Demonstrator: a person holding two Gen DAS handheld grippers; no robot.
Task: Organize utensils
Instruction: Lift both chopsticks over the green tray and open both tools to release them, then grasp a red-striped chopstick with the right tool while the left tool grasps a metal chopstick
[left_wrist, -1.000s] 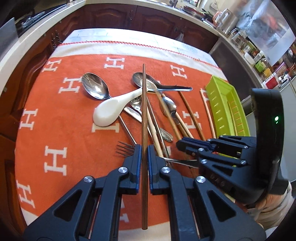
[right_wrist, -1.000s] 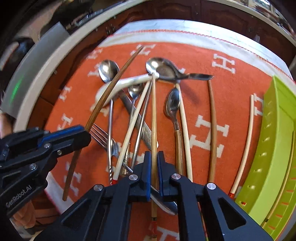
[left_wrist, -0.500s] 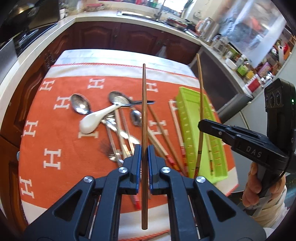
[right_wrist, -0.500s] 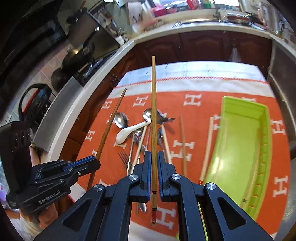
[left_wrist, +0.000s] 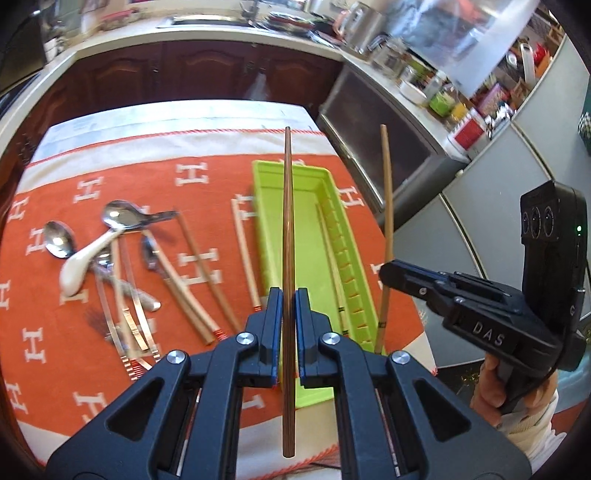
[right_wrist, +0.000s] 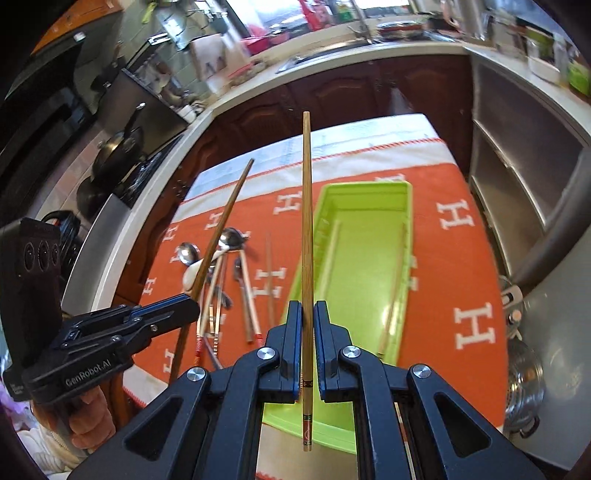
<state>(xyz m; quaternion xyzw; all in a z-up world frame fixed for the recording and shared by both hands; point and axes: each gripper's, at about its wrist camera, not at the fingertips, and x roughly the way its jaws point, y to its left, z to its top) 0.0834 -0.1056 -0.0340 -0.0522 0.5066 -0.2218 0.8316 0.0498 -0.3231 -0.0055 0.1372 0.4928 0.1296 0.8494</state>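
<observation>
My left gripper (left_wrist: 289, 295) is shut on a dark brown chopstick (left_wrist: 287, 221) and holds it lengthwise above the green tray (left_wrist: 295, 173). My right gripper (right_wrist: 306, 308) is shut on a light bamboo chopstick (right_wrist: 306, 221), also held above the green tray (right_wrist: 369, 188). In the left wrist view the right gripper (left_wrist: 391, 271) shows at right with its bamboo chopstick (left_wrist: 386, 206). In the right wrist view the left gripper (right_wrist: 188, 306) shows at left with its brown chopstick (right_wrist: 225, 218). Two chopsticks (right_wrist: 330, 254) lie inside the tray.
On the orange cloth (left_wrist: 110, 177) left of the tray lie metal spoons (left_wrist: 59, 240), a white ceramic spoon (left_wrist: 81, 262), a fork and several chopsticks (left_wrist: 243, 254). Dark cabinets (left_wrist: 184, 70) and a counter lie beyond the table. A metal pot (right_wrist: 524, 380) stands at right.
Both grippers have lifted their chopsticks off the pile and swung right, over the green tray. The utensil pile now lies farther left and lower in both views.
</observation>
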